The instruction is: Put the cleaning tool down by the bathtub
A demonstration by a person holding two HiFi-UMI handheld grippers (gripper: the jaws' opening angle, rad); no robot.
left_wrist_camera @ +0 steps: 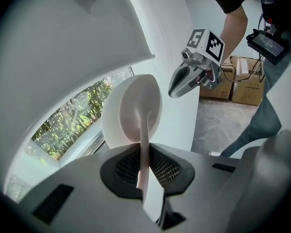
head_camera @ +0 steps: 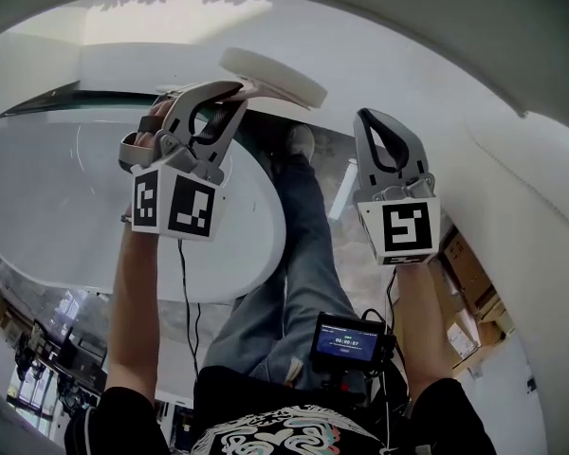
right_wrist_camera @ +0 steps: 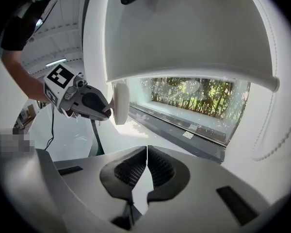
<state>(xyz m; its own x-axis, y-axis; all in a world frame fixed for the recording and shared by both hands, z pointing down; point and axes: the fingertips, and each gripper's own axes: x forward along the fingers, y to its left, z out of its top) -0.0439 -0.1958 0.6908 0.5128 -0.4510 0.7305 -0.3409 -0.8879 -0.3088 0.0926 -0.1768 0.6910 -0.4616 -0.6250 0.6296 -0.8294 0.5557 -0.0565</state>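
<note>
My left gripper [head_camera: 229,91] is shut on the thin handle of the cleaning tool [head_camera: 273,74], a white round pad on a flat stem. It hangs in the air past the far right end of the white oval bathtub [head_camera: 258,254]. In the left gripper view the tool's handle [left_wrist_camera: 144,164] stands pinched between the jaws of the left gripper [left_wrist_camera: 144,152], the pad [left_wrist_camera: 133,110] upright beyond them. My right gripper [head_camera: 375,121] is held to the right, shut and empty. The right gripper view shows its jaws [right_wrist_camera: 146,152] closed together, with the left gripper [right_wrist_camera: 104,111] and the pad [right_wrist_camera: 121,102] to the left.
The person's jeans-clad legs [head_camera: 294,254] stand on the grey floor between the tub and a curved white wall. Cardboard boxes [head_camera: 469,273] sit at the right. A low window with greenery [right_wrist_camera: 199,96] runs behind the tub. A small screen [head_camera: 346,339] hangs at the waist.
</note>
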